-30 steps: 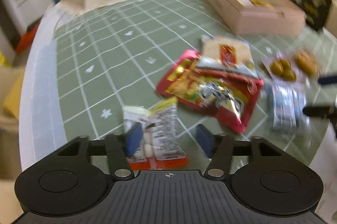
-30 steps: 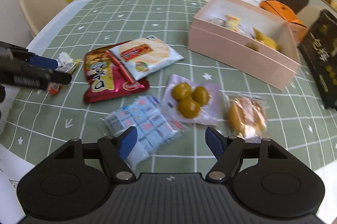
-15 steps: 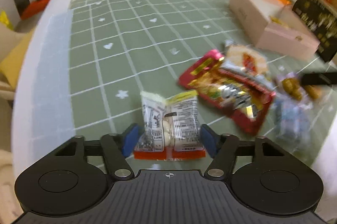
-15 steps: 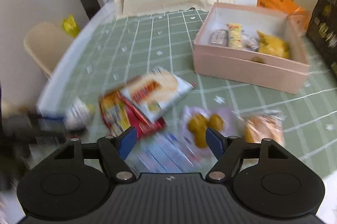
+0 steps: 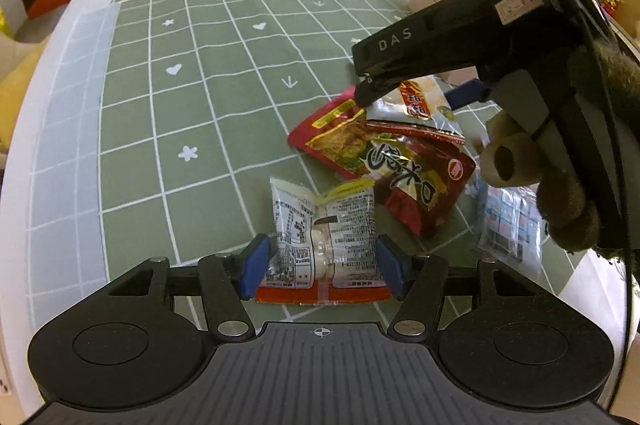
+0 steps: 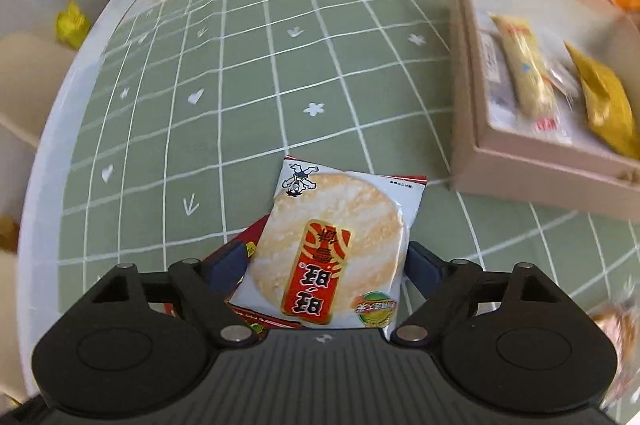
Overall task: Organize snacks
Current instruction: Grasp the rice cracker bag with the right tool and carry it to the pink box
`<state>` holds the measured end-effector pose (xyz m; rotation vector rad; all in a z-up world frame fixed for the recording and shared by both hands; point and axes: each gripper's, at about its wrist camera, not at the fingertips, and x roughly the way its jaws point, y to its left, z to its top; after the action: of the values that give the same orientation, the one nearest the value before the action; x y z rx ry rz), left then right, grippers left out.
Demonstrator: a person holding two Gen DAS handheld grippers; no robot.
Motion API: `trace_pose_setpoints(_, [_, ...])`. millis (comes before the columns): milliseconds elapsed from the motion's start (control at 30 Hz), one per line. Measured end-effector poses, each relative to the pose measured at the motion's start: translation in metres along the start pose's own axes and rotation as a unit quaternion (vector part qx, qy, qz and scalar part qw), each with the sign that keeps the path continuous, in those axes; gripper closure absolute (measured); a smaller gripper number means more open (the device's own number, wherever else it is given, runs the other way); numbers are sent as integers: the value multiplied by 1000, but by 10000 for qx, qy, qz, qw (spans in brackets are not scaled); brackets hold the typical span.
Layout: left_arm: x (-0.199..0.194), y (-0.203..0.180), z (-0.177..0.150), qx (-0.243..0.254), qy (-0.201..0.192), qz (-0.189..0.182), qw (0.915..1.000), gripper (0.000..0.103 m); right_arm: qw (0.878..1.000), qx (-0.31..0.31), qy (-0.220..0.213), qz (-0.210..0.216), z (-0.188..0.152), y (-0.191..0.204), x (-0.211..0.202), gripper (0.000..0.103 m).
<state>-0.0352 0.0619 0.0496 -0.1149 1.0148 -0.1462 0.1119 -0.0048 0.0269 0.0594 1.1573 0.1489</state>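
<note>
**Two packets between two sets of fingers, neither grasped yet**

The rice cracker packet (image 6: 329,257) lies flat between my right gripper (image 6: 326,263) fingers, its near end running under the gripper body and its far end pointing past the fingertips. Those fingers stand spread, one on each side of the packet; the left one looks near or touching its edge, and I cannot tell which. Under the packet sits the red snack bag (image 5: 384,161), its corner poking out beside my left fingertip. My worry there: closing could catch that red corner with the cracker and drag both.

The small clear packet with printed text (image 5: 322,237) lies between my left gripper (image 5: 322,263) fingers, which are also spread and flank it closely. It looks slick and crinkled, so a pinch on the edges may buckle it or let it squirt forward.

Both tools work close together over the same pile; the right one crosses just beyond my left fingertips, so a lift could knock them together. The pink box (image 6: 536,161), already holding snacks, sits ahead and to the right of the right fingers on the green checked tablecloth (image 6: 240,97).
</note>
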Motion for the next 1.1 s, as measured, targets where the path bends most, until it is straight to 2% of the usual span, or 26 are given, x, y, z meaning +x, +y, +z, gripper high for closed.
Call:
trace_pose_setpoints(67, [0,-1,-1,-13,15,-33,10000,39,9999,-42,-15,142,-3,-5,-4,21])
trace_pose_setpoints(100, [0,-2,-1,-15,23,-62,10000,39,9997,-28,-26,235,-4,-10,-7,30])
trace_pose_setpoints(233, [-4,-8,-2,-13,-12,-329,9995,39,9978,-176,-78,631,-15,-32,-29,30])
trace_pose_setpoints(433, [-15,-34,-3,251,16,-953,9951,40,9943,-480,-515,805,-51,-74,-83,30])
trace_pose_setpoints(500, [-19,-48,-3,478,4,-1099,9928,40,9936,-526,-775,637,-66,-91,-104,30])
trace_pose_setpoints(533, [-21,-56,-2,594,-31,-1166,9914,52,9931,-549,-940,434,-75,-100,-115,30])
trace_pose_setpoints(600, [-28,-72,5,843,-151,-1234,9887,52,9916,-508,-1185,84,-89,-118,-131,30])
trace_pose_setpoints(700, [-38,-91,25,1098,-492,-1304,9841,52,9893,-135,-1441,-159,-102,-147,-151,30])
trace_pose_setpoints(833, [-36,-103,53,1217,-666,-1276,9821,52,9858,358,-1631,-155,-114,-171,-160,30])
trace_pose_setpoints(900, [-33,-104,77,1226,-793,-1363,9799,52,9845,445,-1687,-149,-122,-176,-162,30])
trace_pose_setpoints(967, [-28,-105,106,1261,-1102,-1430,9755,52,9845,496,-1675,-133,-131,-182,-163,30])
trace_pose_setpoints(1033, [-20,-112,136,1125,-1453,-1539,9708,52,9852,553,-1614,-151,-135,-185,-160,30])
trace_pose_setpoints(1100, [-7,-117,172,743,-1853,-1880,9617,51,9854,624,-1578,-136,-137,-187,-157,30])
